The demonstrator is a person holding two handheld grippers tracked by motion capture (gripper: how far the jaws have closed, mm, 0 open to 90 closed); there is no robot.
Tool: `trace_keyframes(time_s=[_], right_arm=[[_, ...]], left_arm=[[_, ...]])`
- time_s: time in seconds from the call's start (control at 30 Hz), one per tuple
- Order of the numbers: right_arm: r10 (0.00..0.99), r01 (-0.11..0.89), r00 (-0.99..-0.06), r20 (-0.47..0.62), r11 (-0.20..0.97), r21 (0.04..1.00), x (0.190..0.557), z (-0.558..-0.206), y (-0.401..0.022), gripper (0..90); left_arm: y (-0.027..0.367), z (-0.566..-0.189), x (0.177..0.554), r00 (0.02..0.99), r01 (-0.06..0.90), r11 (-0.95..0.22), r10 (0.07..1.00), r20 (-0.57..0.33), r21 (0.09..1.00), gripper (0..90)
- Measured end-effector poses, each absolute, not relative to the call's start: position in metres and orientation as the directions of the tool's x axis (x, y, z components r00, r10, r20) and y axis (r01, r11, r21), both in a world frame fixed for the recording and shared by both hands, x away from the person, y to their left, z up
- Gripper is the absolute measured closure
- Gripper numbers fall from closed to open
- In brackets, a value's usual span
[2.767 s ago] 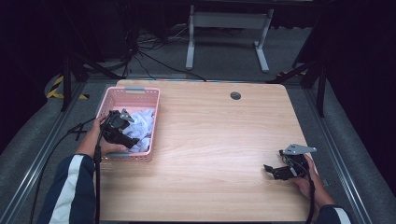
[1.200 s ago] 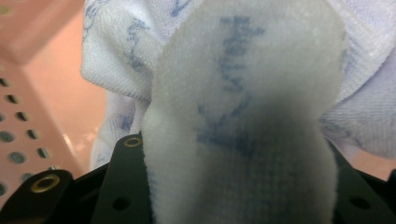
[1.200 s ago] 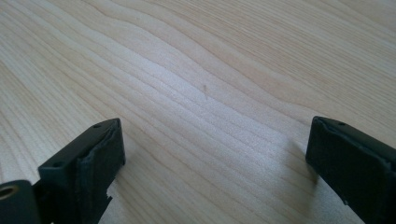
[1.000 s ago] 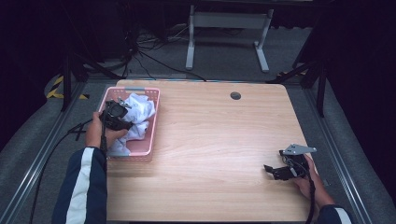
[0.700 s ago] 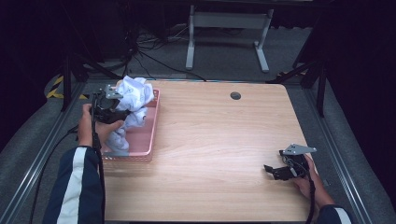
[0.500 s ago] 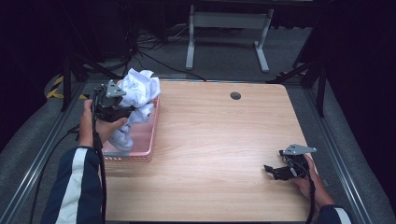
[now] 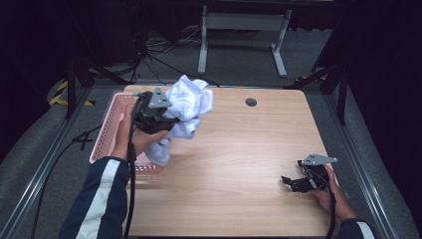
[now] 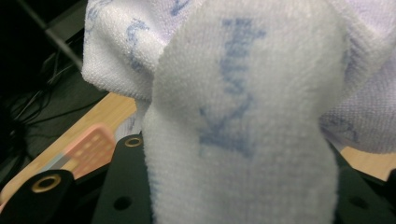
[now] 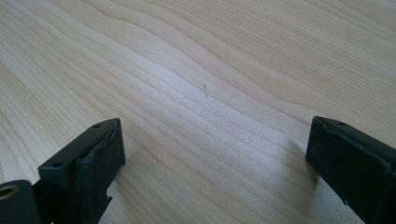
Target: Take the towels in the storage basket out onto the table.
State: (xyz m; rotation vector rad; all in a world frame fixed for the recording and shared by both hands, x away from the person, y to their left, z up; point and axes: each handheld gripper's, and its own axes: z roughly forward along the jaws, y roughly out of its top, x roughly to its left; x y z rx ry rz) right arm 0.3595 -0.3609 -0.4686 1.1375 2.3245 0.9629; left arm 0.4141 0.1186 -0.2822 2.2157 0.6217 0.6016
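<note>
Two grippers are at work. At about ten o'clock on the table [image 7: 239,164], the left gripper [image 7: 166,119] has its jaws clamped on a bunched white towel [image 7: 189,102] with blue print, held up in the air above the table's left edge. Just beyond it, at nine o'clock, sits a pink basket [image 7: 107,132]. Far off at four o'clock, the right gripper [image 7: 290,181] rests low over bare wood, jaws spread wide with nothing between them.

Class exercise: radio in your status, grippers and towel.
Left gripper clamped on white towel, above pink basket. Right gripper open, on table. Nothing obstructing.
</note>
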Motion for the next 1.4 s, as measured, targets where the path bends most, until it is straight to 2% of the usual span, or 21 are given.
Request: trace_keyframes(time_s=[0.17,0.37,0.77,0.87,0.9,1.03,1.23,1.4], right_arm=[[0.798,0.540,-0.602,-0.035,0.439,0.718,0.359,-0.469,-0.361,4.9],[0.797,0.539,-0.603,-0.036,0.440,0.718,0.359,-0.469,-0.361,5.0],[0.796,0.538,-0.605,-0.036,0.441,0.718,0.359,-0.469,-0.361,4.9],[0.796,0.538,-0.604,-0.036,0.441,0.718,0.359,-0.469,-0.361,4.9],[0.796,0.538,-0.605,-0.036,0.441,0.718,0.359,-0.469,-0.361,5.0],[0.796,0.538,-0.605,-0.036,0.442,0.718,0.359,-0.469,-0.361,4.9],[0.796,0.538,-0.605,-0.036,0.442,0.718,0.359,-0.469,-0.361,4.9],[0.796,0.539,-0.604,-0.035,0.441,0.718,0.359,-0.469,-0.361,4.9]], left_arm=[[0.073,-0.294,0.406,0.829,0.197,-0.653,0.509,0.231,0.732,57.3],[0.029,-0.332,0.404,0.885,0.186,-0.704,0.423,0.195,0.685,57.1],[-0.008,-0.382,0.403,0.924,0.206,-0.747,0.360,0.125,0.632,53.9],[-0.014,-0.394,0.402,0.933,0.219,-0.767,0.345,0.100,0.604,46.9],[-0.014,-0.398,0.401,0.935,0.220,-0.762,0.344,0.092,0.609,38.6],[-0.012,-0.398,0.400,0.936,0.227,-0.738,0.345,0.066,0.635,24.8],[0.002,-0.383,0.394,0.924,0.219,-0.701,0.373,0.088,0.678,17.6],[0.019,-0.368,0.386,0.915,0.193,-0.659,0.389,0.109,0.727,17.3]])
